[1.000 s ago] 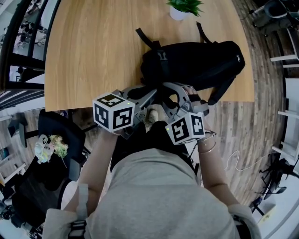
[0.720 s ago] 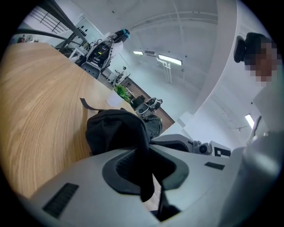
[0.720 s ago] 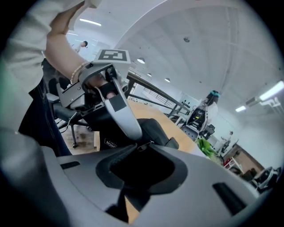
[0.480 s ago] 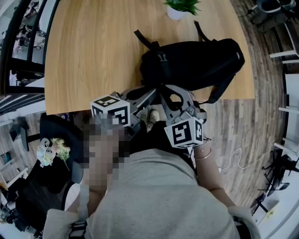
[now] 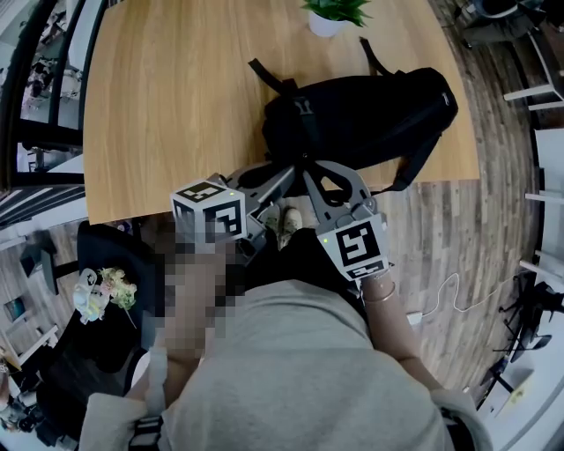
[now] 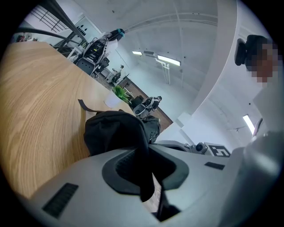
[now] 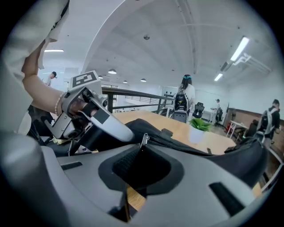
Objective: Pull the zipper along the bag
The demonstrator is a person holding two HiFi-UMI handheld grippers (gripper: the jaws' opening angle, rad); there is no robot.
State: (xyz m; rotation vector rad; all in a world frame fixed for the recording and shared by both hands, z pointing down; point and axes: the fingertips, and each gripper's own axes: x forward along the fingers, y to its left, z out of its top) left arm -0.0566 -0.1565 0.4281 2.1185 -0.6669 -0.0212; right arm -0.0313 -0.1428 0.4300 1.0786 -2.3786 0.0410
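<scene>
The left hand-held gripper (image 6: 148, 159) pinches a fold of the bag (image 5: 370, 114); the right hand-held gripper (image 7: 142, 154), its jaws just closing, nips the zipper pull (image 7: 143, 140).

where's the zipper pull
The zipper pull is mid right gripper view, at the near end of the backpack, between the right tongs, which have just been closing.

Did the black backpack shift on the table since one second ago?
No. The backpack lies as before, just in front of the plant pot and close to the table's near edge.
</scene>
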